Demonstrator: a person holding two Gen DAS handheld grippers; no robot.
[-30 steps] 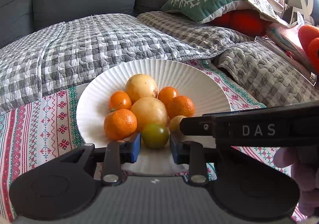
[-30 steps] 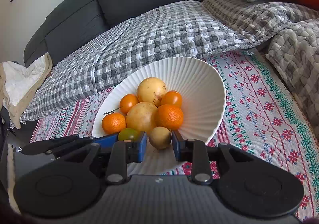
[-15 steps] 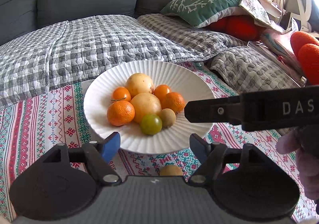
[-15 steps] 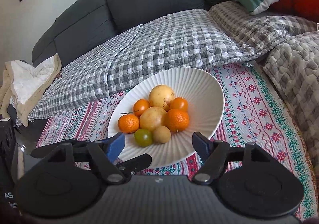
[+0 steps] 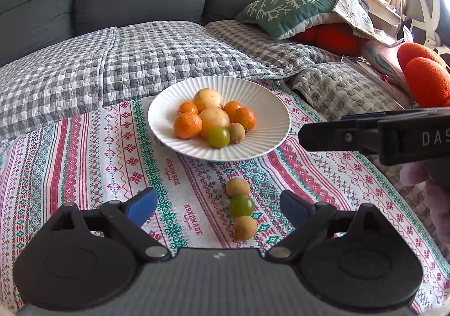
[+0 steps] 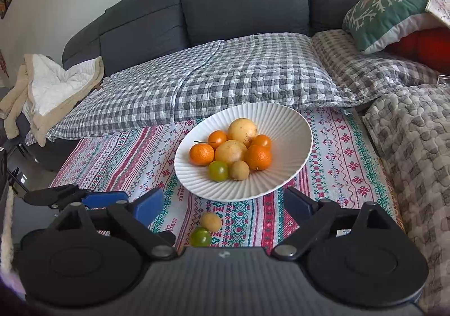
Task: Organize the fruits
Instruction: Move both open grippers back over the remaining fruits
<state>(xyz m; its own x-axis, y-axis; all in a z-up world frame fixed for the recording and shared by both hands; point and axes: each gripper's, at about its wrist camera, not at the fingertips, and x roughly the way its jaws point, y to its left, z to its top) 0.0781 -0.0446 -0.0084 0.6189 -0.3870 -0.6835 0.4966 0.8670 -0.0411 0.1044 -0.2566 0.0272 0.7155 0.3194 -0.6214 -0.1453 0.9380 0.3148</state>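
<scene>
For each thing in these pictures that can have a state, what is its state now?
left tongs: open, holding nothing, jaws just opened wider
right tongs: open, holding nothing, jaws just opened wider
white bowl: upright on the patterned cloth, holding eight fruits
three small fruits: loose on the cloth in a row, outside the bowl
green pillow: lying on the sofa, tilted

Your left gripper (image 5: 218,205) and right gripper (image 6: 223,205) have both backed away from the white bowl (image 5: 270,108), which now sits farther off in each view. Their jaws have just been opening and stand wide, nothing between the pads. A green fruit (image 5: 218,136) and a small brown fruit (image 5: 236,132) now rest in the bowl, released.
</scene>
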